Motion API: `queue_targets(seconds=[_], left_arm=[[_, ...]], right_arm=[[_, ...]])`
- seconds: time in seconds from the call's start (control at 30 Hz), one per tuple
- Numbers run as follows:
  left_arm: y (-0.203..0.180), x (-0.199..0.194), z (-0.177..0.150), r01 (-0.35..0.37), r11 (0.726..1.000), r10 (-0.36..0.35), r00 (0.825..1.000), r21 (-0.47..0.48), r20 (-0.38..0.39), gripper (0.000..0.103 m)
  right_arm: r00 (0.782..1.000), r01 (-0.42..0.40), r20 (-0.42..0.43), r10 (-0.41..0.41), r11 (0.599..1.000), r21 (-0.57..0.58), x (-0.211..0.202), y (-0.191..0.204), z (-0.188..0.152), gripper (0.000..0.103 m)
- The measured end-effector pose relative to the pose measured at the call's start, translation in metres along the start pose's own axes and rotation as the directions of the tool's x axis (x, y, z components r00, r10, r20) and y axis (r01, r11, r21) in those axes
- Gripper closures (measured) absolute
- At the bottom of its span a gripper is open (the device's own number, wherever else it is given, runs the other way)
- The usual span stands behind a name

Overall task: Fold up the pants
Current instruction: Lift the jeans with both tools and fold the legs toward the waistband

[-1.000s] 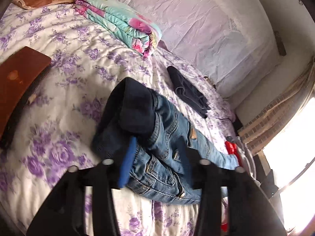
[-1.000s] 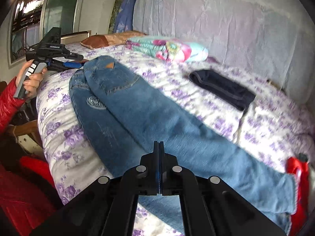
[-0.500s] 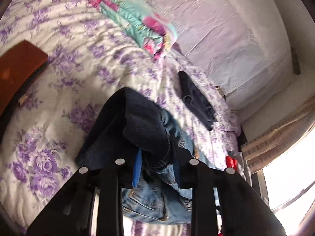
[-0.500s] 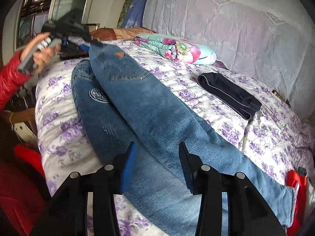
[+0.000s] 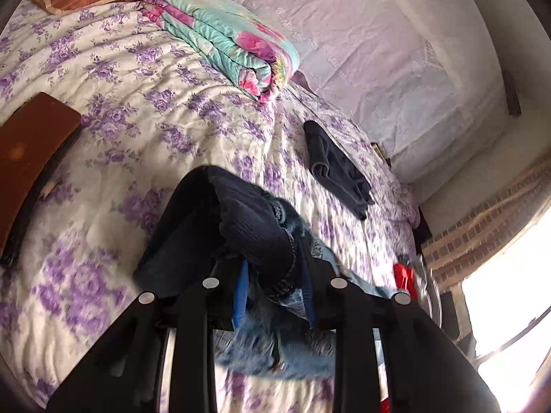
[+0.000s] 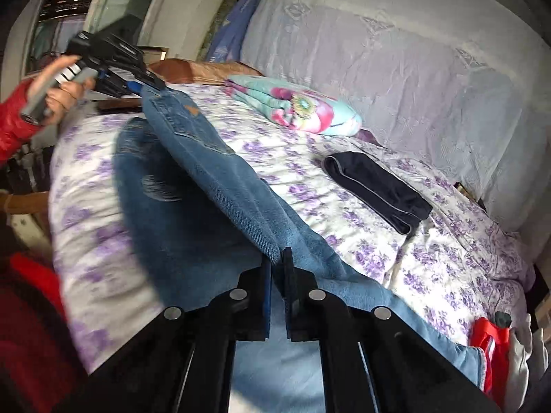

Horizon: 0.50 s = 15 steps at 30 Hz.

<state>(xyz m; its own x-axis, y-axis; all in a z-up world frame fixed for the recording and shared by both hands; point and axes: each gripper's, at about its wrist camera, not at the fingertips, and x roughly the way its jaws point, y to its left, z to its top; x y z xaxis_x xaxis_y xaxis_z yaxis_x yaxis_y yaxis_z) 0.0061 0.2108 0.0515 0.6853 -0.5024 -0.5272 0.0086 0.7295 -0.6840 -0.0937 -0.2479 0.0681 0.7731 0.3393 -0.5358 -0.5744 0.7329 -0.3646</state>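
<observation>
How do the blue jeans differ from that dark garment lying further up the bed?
The jeans are light blue denim; the dark garment is navy with a pale edge. The jeans are lifted, pinched by the left gripper at the waist and the right gripper along a leg; the dark garment lies folded flat, untouched. The jeans stretch far longer. Both are over the floral bedspread.

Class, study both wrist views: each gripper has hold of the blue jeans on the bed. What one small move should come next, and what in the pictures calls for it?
Probably lift both ends together and carry the raised leg across onto the other. The left gripper is clamped on the waistband, the right gripper on a ridge of the leg, and the jeans hang taut between them above the lower leg, which lies flat on the bed.
</observation>
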Motion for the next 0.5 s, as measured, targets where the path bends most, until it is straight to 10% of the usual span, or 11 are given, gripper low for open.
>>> queue_targets(seconds=[0.17, 0.33, 0.5], left_arm=[[0.023, 0.000, -0.032, -0.082, 0.996, 0.084, 0.995, 0.041, -0.050, 0.078], [0.042, -0.006, -0.038, -0.006, 0.999, 0.004, 0.998, -0.031, -0.059, 0.078], [-0.021, -0.032, -0.050, -0.177, 0.966, 0.166, 0.983, 0.189, 0.074, 0.079]], right_arm=[[0.994, -0.057, -0.094, 0.051, 0.996, -0.062, 0.006, 0.045, -0.034, 0.096], [0.993, -0.065, -0.093, 0.066, 0.998, 0.015, 0.012, 0.045, -0.041, 0.096], [0.990, -0.085, -0.111, 0.087, 0.996, 0.029, 0.018, 0.046, -0.047, 0.093]])
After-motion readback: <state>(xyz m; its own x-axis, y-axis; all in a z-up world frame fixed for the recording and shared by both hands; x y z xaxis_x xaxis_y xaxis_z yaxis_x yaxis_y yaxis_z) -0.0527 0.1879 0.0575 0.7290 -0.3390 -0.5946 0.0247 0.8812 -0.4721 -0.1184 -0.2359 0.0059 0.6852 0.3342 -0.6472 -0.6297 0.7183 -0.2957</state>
